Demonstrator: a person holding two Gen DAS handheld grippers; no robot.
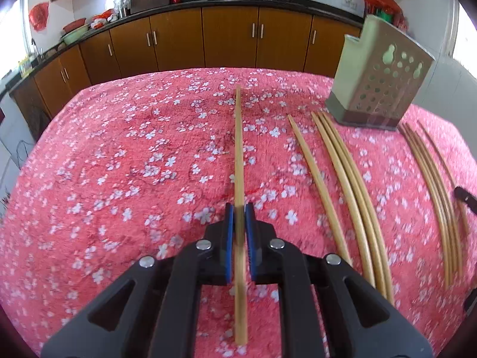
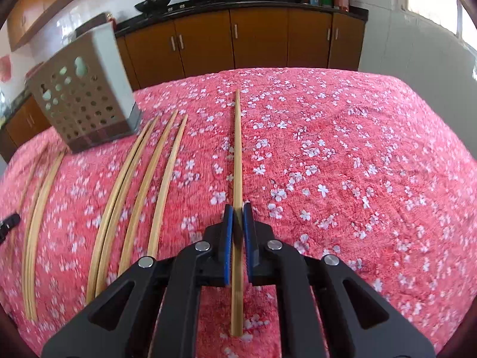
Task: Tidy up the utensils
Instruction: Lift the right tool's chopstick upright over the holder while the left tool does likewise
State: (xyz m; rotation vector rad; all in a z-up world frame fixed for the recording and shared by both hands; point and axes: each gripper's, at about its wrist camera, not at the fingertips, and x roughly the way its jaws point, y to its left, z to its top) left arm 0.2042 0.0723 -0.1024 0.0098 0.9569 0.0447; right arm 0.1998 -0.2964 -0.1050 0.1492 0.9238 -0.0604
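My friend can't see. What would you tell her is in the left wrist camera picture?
A black gripper with blue pads is shut on one wooden chopstick, above a pink flowery cloth. More chopsticks lie on the cloth to the right, near a holder with holes. Brown kitchen cupboards stand behind.

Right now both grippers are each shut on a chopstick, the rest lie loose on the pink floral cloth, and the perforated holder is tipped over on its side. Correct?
Not quite. The perforated holder stands upright on its base, as both wrist views show. The rest holds: the left gripper and right gripper are each shut on a chopstick, and the loose chopsticks lie on the pink floral cloth.
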